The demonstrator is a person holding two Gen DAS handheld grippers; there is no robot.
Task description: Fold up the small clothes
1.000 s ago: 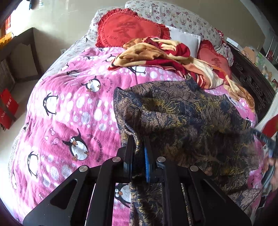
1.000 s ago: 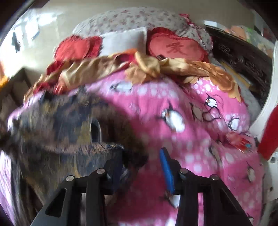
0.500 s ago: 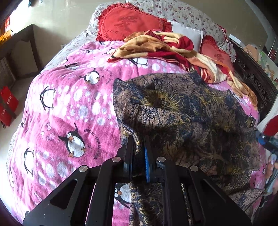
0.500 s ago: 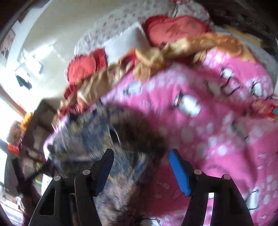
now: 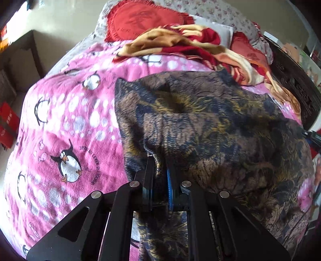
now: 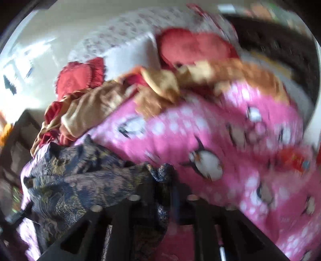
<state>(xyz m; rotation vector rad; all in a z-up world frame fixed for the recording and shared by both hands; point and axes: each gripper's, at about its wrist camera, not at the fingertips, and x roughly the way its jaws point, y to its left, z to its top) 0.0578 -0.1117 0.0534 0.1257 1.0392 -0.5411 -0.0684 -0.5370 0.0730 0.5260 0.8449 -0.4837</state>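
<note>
A bed (image 5: pixel 60 124) covered by a pink penguin-print blanket fills most of both views. Red cushions (image 5: pixel 144 18) and a floral pillow (image 5: pixel 216 14) are piled at its head in the upper frame. A cream wall (image 5: pixel 66 22) is seen at upper left, dark wooden furniture (image 5: pixel 22 58) at the left edge, and a dark carved bed frame (image 5: pixel 295 80) at right. Bright daylight is seen at upper left.

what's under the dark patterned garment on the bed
The dark patterned garment lies on the pink penguin blanket, which shows around its edges. Whatever else lies beneath its middle is covered.
</note>
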